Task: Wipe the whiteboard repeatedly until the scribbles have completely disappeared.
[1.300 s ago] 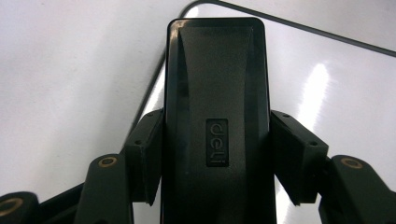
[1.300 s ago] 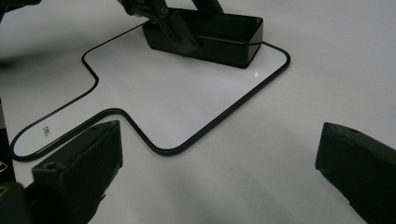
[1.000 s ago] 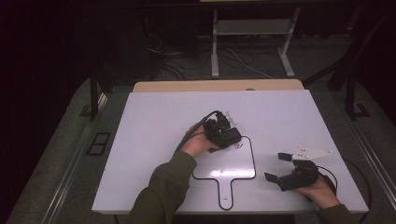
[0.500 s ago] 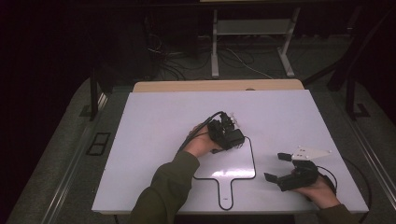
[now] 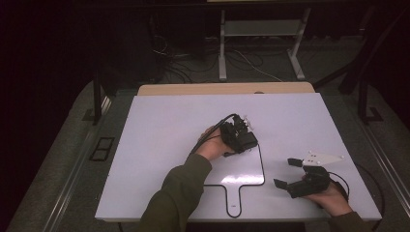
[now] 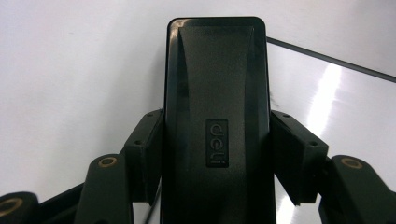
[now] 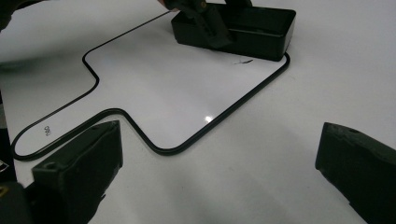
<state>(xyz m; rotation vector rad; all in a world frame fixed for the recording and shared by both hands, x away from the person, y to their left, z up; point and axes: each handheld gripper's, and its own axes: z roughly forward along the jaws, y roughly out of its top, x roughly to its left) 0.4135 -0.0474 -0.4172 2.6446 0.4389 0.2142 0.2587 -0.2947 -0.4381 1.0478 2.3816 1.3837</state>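
A small white board (image 5: 237, 169) with a black rim and a handle lies flat on the white table (image 5: 159, 145). A black block eraser (image 6: 217, 116) marked "deli" sits between the jaws of my left gripper (image 6: 217, 154), which is shut on its sides. The eraser (image 5: 246, 141) rests on the board's far right corner, held there by my left gripper (image 5: 241, 135). In the right gripper view the eraser (image 7: 261, 30) lies over the rim, with a small dark ink mark (image 7: 243, 61) just in front of it. My right gripper (image 5: 286, 173) stands open and empty beside the board's right edge.
The board's handle (image 5: 233, 200) points toward the table's near edge. A wooden strip (image 5: 227, 89) runs along the far edge of the table. Beyond it are metal stand legs (image 5: 222, 48) and cables on a dark floor.
My left gripper has slid the eraser slightly to the right across the board's far corner. The right gripper has stayed where it was, open.
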